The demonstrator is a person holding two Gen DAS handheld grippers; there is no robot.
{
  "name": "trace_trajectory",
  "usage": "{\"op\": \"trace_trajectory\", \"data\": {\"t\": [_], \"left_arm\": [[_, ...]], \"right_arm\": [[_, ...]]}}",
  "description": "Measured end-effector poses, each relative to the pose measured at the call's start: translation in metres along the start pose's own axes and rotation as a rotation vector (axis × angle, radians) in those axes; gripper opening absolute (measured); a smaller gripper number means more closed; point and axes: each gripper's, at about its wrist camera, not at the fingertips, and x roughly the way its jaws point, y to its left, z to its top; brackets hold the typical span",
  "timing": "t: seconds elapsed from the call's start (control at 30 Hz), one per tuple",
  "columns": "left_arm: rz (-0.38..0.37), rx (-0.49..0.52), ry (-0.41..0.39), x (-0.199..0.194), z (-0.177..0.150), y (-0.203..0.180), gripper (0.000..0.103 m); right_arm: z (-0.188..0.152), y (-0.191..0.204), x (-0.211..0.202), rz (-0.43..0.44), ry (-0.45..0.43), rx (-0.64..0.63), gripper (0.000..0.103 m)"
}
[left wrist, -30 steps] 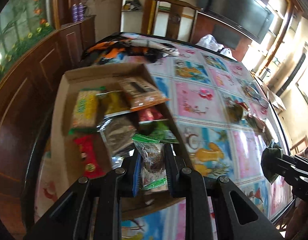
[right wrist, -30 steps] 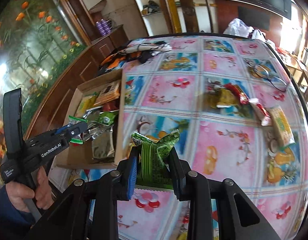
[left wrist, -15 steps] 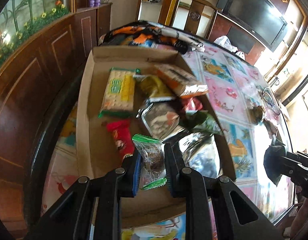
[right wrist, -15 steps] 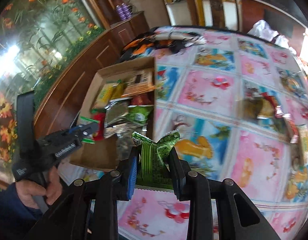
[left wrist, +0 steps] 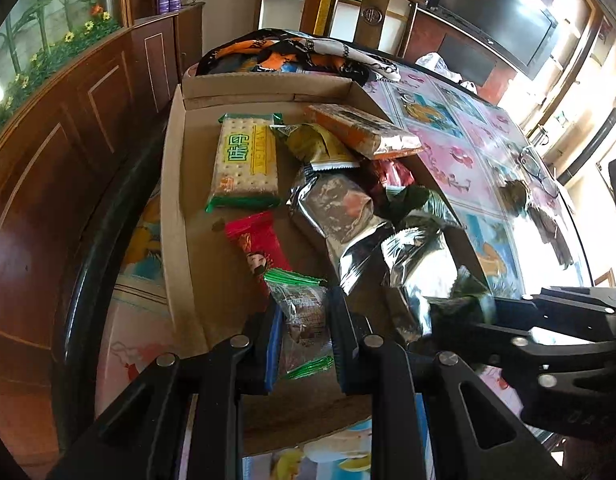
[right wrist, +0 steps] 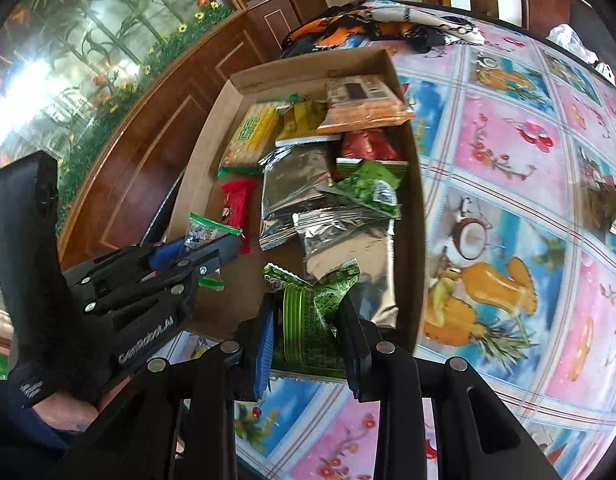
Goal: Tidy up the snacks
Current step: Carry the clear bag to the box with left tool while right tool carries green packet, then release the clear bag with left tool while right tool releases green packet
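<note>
Both jaws pinching packets: left gripper (left wrist: 304,336) clear snack (left wrist: 304,312), right gripper (right wrist: 308,332) green pouch (right wrist: 311,320). Best released low over bare floor of cardboard box (left wrist: 176,184).

The cardboard box (left wrist: 176,208) looks matt and rough, while the silver foil packets (left wrist: 347,216) in it are crinkled and mirror-glossy. A glossy patterned plastic cloth (right wrist: 507,152) covers the desk, beside polished wooden panelling (left wrist: 68,152).

Left claw (left wrist: 304,334) grips a clear packet (left wrist: 306,320) edged green; right claw (right wrist: 308,334) grips a green one (right wrist: 309,320). Beyond lie silver packets (right wrist: 292,196) in a brown cardboard box (right wrist: 204,160).
</note>
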Motion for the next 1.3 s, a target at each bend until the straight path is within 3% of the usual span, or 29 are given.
{"op": "trace_trajectory", "data": {"t": [0.5,0.87,1.03,1.3], "left_arm": [[-0.014,0.008,0.003,0.0,0.001,0.007,0.021],[-0.017,-0.003,-0.022,-0.006,0.006,0.004,0.024],[-0.025,0.012,-0.044,-0.014,0.011,-0.008,0.036],[-0.103,0.076,-0.054,-0.019,0.025,-0.042,0.036]], "right_arm": [[0.007,0.01,0.021,-0.008,0.023,0.002,0.033],[0.002,0.009,0.002,-0.009,-0.029,-0.004,0.033],[-0.004,-0.005,-0.02,-0.025,-0.086,0.035,0.033],[-0.02,-0.056,-0.052,-0.061,-0.138,0.204,0.033]]}}
